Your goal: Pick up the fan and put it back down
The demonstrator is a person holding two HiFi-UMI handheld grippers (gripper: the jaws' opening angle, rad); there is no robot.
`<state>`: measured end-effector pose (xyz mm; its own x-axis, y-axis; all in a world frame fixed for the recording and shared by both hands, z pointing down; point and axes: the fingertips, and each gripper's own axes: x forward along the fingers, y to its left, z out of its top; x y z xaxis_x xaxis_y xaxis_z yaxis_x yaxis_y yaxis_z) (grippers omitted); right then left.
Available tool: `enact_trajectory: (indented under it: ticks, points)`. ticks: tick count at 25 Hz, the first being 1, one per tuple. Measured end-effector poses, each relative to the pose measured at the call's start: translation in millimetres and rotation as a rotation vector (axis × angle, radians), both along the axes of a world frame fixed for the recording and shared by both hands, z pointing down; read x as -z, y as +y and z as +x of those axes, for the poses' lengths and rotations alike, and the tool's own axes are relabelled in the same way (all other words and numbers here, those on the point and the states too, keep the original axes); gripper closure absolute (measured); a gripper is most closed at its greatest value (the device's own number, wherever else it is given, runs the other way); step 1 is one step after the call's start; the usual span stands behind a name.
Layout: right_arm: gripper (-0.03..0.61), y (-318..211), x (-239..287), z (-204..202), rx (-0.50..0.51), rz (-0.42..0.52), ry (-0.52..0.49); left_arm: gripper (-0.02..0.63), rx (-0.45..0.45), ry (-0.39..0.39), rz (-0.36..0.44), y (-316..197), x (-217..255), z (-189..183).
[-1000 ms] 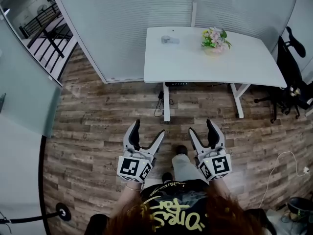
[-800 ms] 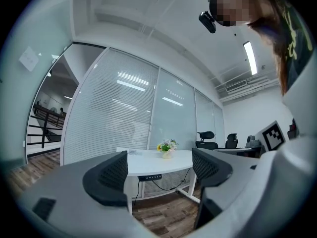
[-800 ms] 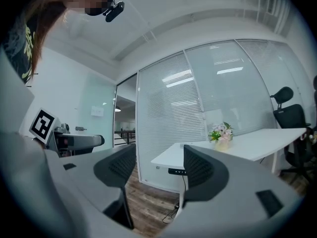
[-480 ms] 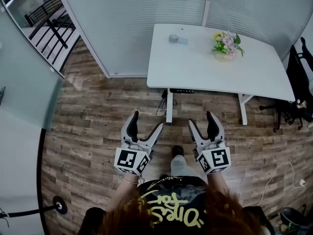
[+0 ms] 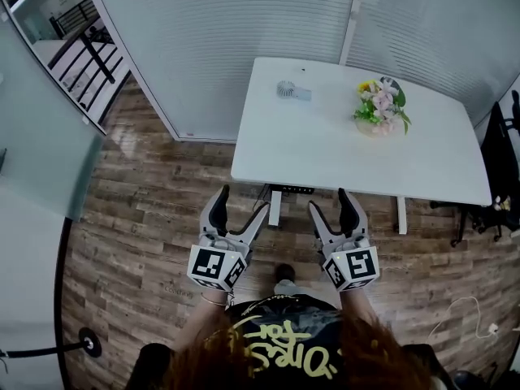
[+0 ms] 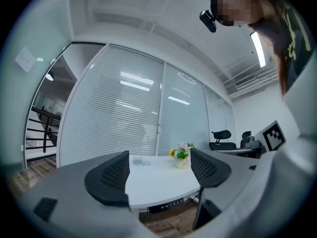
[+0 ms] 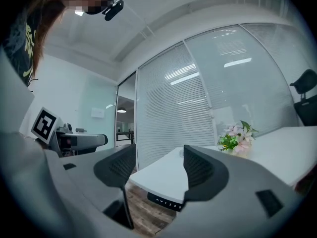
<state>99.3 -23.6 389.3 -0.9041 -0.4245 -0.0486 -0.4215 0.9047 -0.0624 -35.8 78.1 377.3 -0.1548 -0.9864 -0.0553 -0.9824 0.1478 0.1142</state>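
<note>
A small pale fan (image 5: 288,90) lies on the far left part of the white table (image 5: 325,149); in the left gripper view the fan (image 6: 139,161) shows small between the jaws, far off. My left gripper (image 5: 240,202) is held level short of the table's near edge, open with nothing between its fingers. My right gripper (image 5: 328,201) is beside it, also open and empty, its tips just at the near edge. In the right gripper view the fan is hidden behind the right jaw.
A pot of flowers (image 5: 382,106) stands on the table's far right. Glass walls with blinds (image 5: 211,31) run behind the table. A black office chair (image 5: 502,165) is at the right. Wood floor (image 5: 138,218) lies below, with a black stand base (image 5: 88,344) at the lower left.
The person and both grippers have moved forward towards the table. The table's near edge now reaches the gripper tips. Both grippers stay open as before.
</note>
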Motion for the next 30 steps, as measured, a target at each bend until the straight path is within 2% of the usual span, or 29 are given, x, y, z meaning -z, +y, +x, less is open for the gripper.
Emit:
enact_trajectory:
  ticks: [8, 16, 30]
  points:
    - [0.295, -54.2, -0.7, -8.0, 0.006, -0.011, -0.012, 0.246, 0.047, -0.004, 0.008, -41.4, -2.6, -12.7]
    - [0.295, -63.5, -8.2, -32.7, 0.035, -0.025, 0.003, 0.263, 0.079, 0.034, 0.003, -49.1, -6.5, -40.3]
    - [0.295, -88.0, -0.9, -48.4, 0.031, -0.027, -0.024, 0.268, 0.101, 0.012, 0.016, -69.0, 1.6, -62.8]
